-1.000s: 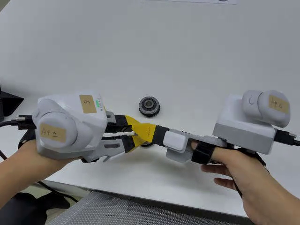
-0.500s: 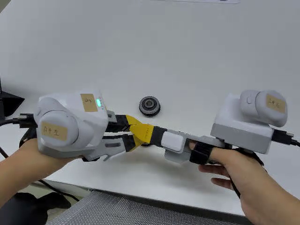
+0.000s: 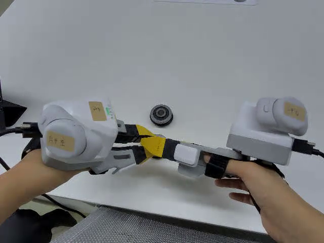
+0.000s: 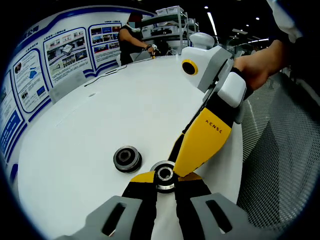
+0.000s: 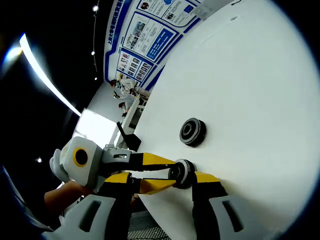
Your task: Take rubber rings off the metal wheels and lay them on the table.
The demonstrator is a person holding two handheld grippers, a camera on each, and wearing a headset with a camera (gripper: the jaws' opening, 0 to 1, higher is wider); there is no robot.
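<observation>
A small metal wheel point(image 4: 165, 176) with a dark rubber ring is held just above the white table point(image 3: 202, 66), and my left gripper point(image 4: 165, 181) is shut on it. My right gripper point(image 5: 181, 180) comes in from the opposite side, with its yellow jaws also shut on this wheel point(image 5: 182, 173). In the head view the two grippers meet tip to tip, left gripper point(image 3: 148, 140) and right gripper point(image 3: 153, 147), and their jaws hide the held wheel. A second wheel point(image 3: 161, 114) with its ring on lies flat on the table just behind them.
The table's front edge point(image 3: 152, 205) runs close below the grippers, with a grey mesh surface point(image 3: 116, 228) under it. A black object point(image 3: 7, 111) stands at the far left edge. In the left gripper view a person point(image 4: 131, 35) stands at the far end.
My right gripper has edged slightly left toward the left one. Both grippers keep their hold on the wheel. The second wheel has not moved.
</observation>
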